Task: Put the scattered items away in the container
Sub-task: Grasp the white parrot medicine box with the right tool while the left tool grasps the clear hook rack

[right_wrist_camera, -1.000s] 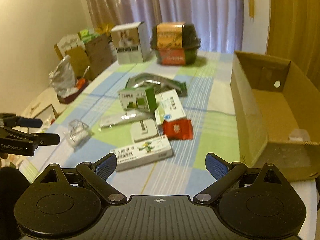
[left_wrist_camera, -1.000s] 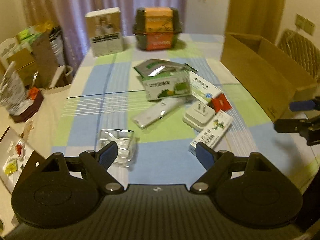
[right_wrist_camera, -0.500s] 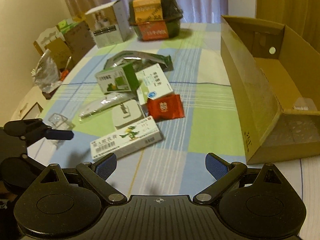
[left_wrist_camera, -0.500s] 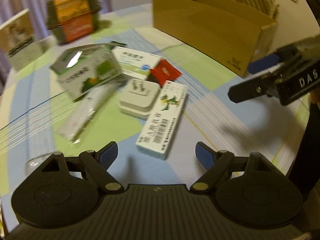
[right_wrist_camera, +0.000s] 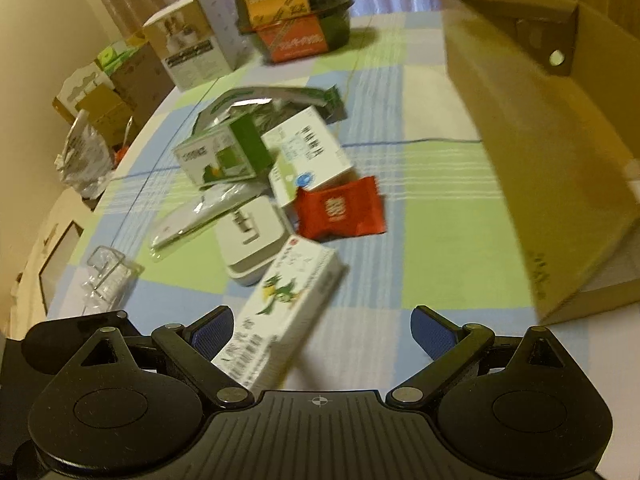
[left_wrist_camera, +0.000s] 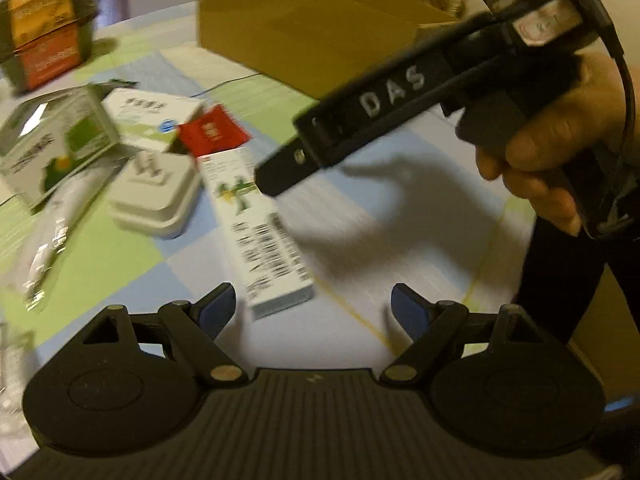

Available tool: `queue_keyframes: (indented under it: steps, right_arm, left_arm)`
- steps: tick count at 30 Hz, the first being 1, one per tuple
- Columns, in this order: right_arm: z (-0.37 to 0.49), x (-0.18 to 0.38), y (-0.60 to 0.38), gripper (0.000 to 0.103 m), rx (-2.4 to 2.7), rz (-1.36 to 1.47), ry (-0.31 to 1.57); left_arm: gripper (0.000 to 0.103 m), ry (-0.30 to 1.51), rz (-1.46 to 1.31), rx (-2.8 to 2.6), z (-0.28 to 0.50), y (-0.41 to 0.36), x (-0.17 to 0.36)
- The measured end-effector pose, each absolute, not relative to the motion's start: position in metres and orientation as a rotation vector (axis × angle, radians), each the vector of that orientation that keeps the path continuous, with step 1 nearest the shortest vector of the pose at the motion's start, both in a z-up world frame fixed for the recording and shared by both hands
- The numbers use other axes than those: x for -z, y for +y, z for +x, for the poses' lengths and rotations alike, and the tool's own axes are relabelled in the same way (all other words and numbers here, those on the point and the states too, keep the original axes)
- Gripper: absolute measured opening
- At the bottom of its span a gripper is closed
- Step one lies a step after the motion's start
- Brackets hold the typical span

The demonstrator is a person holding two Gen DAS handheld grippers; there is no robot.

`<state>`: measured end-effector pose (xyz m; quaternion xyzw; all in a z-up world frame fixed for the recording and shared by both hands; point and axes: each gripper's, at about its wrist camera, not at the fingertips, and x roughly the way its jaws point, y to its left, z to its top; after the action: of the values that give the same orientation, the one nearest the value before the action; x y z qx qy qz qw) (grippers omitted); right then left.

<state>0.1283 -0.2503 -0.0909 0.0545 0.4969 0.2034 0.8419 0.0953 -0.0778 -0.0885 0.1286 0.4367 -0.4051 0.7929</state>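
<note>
Both views are smeared by motion, so print on the packets cannot be read.

The left gripper [left_wrist_camera: 312,304] has its jaws spread wide with nothing between them, low over the table [left_wrist_camera: 420,216]. Just ahead of its left fingertip lies the near end of the long white box [left_wrist_camera: 256,236], which bears a green figure and a barcode. The right gripper [right_wrist_camera: 322,330] is likewise spread and empty; in its own view the near end of the same long white box [right_wrist_camera: 288,312] is cut off behind its left finger, so whether they touch cannot be told. From the left wrist view the right gripper appears from the side as a dark bar lettered "DAS", held by a hand [left_wrist_camera: 560,152] and hiding part of the table's right edge.

Beyond the long box sit the white adapter [right_wrist_camera: 252,240], touching it, the red sachet [right_wrist_camera: 340,210], a white-and-blue box [right_wrist_camera: 308,160], a green-and-white carton [right_wrist_camera: 220,156], a foil pouch [right_wrist_camera: 272,100] partly hidden behind the carton, and a clear-wrapped stick [right_wrist_camera: 192,220]. A crumpled clear plastic piece [right_wrist_camera: 106,276] lies near the table's left edge, hard to make out.

The cardboard box [right_wrist_camera: 540,160] stands open along the table's right edge, its far side cut off by the frame. Near the far edge stand a printed carton [right_wrist_camera: 196,48] and an orange-and-dark tub [right_wrist_camera: 296,20].
</note>
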Motion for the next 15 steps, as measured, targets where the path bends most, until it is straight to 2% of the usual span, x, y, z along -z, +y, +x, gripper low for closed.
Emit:
queue_keyframes:
  steps: [12, 13, 14, 15]
  right_arm:
    - [0.13, 0.119, -0.195, 0.099, -0.423, 0.089, 1.09]
    - [0.13, 0.12, -0.19, 0.086, -0.433, 0.05, 1.083]
    - [0.128, 0.122, -0.185, 0.079, -0.445, 0.001, 1.078]
    - [0.126, 0.124, -0.182, 0.078, -0.462, -0.039, 1.075]
  left_arm:
    - [0.082, 0.882, 0.243, 0.569, 0.107, -0.001, 0.052]
    - [0.082, 0.875, 0.236, 0.561, 0.107, 0.003, 0.05]
    - [0.082, 0.864, 0.231, 0.551, 0.107, 0.007, 0.048]
    - [0.082, 0.852, 0.229, 0.54, 0.106, 0.01, 0.045]
